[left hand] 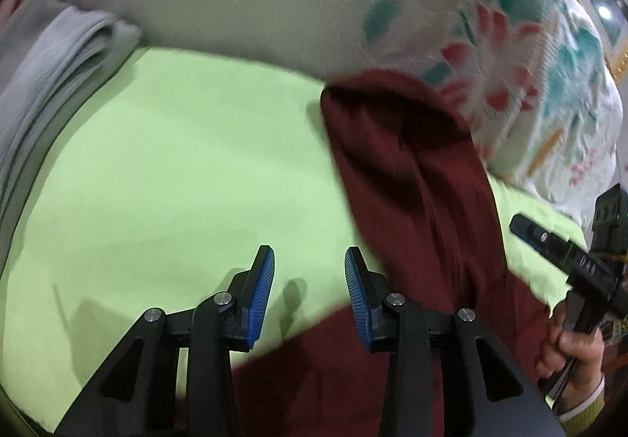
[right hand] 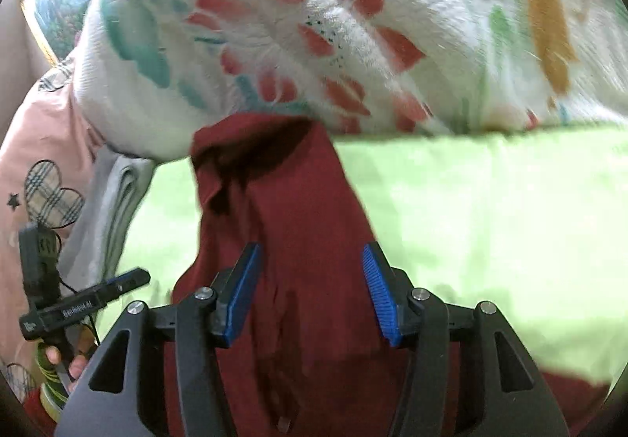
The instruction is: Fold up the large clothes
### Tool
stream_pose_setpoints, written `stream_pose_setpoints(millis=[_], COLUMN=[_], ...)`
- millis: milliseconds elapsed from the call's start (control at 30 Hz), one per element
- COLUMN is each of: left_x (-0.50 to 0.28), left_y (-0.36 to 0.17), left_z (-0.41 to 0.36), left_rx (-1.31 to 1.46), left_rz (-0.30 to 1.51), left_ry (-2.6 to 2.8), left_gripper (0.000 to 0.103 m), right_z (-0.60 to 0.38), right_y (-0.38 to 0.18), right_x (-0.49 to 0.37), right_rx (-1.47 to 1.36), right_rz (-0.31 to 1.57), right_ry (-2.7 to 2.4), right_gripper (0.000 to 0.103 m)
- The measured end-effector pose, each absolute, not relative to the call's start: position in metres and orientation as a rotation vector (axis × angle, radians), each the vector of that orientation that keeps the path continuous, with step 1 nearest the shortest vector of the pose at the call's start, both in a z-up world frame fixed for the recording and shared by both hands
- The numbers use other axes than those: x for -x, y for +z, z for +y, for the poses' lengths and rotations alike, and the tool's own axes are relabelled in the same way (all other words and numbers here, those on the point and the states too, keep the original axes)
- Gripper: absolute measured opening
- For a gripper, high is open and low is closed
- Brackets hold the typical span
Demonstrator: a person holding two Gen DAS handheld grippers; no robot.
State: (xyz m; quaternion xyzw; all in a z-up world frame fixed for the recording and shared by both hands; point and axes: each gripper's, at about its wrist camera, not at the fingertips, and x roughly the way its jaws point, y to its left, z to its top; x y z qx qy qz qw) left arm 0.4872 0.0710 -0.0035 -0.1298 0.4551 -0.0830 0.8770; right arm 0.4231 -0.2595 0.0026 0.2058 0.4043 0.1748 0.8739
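- A dark red garment [left hand: 412, 178] lies on a bed covered by a light green sheet [left hand: 176, 162]. It runs as a long, bunched strip from the near edge of the bed up to the far side, where its top end stops against a heap of bedding.
- That heap is a white blanket with teal and red flowers [right hand: 353, 24], piled along the far edge of the sheet. The garment's far end touches its lower fold, and may be tucked slightly beneath it.
- A grey folded cloth [left hand: 51, 75] sits at the far left corner of the sheet, well apart from the red garment, pressed up against the blanket.
- In the right wrist view, pink fabric with a plaid heart [right hand: 47, 193] shows left of the grey cloth, past the sheet's edge.
- The left gripper [left hand: 310, 291] hangs over bare green sheet, just left of the garment; its jaws are released, parted with nothing between the blue pads [left hand: 259, 299]. The red cloth passes under its right finger only.
- The right gripper [right hand: 310, 291] is poised above the garment's middle, jaws spread wide. Red cloth fills the gap in the picture, but the pads do not press on it.
- Each wrist view catches the other gripper at its edge, held in a person's hand [left hand: 573, 354] with a striped yellow-green cuff.
- Both views are blurred.
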Motion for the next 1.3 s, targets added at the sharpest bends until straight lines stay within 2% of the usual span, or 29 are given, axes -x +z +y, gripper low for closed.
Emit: stream_pose_setpoints(millis=[133, 367, 400, 433, 467, 500, 633, 900, 1300], left_x=[-0.544, -0.616, -0.622, -0.625, -0.626, -0.624, -0.587, -0.445, -0.254], left_y=[-0.005, -0.011, -0.01, -0.01, -0.009, -0.008, 0.005, 0.046, -0.014], left_z=[0.063, 0.056, 0.05, 0.043, 0.036, 0.03, 0.018, 0.003, -0.026], left_rx=[0.246, 0.306, 0.287, 0.256, 0.229, 0.213, 0.19, 0.18, 0.209], left_rz=[0.941, 0.915, 0.911, 0.908, 0.899, 0.897, 0.828, 0.684, 0.796], left_ry=[-0.148, -0.173, -0.182, -0.183, -0.2, -0.224, -0.267, -0.371, -0.459], left_gripper=[0.047, 0.047, 0.045, 0.034, 0.006, 0.004, 0.002, 0.002, 0.003], right_z=[-0.249, -0.249, -0.249, -0.251, -0.252, -0.256, -0.268, -0.301, -0.312], right_y=[-0.004, -0.019, -0.019, -0.018, -0.018, -0.016, 0.004, 0.038, -0.016], right_x=[-0.465, -0.511, -0.513, -0.513, -0.513, -0.509, -0.476, -0.372, -0.214], right_rx=[-0.389, -0.466, -0.455, -0.454, -0.462, -0.482, -0.471, -0.455, -0.463], right_rz=[0.839, 0.823, 0.809, 0.803, 0.805, 0.805, 0.731, 0.661, 0.8], right_ry=[0.38, 0.387, 0.378, 0.374, 0.377, 0.389, 0.405, 0.447, 0.413], right_gripper=[0.055, 0.055, 0.049, 0.021, 0.009, 0.004, 0.004, 0.004, 0.004])
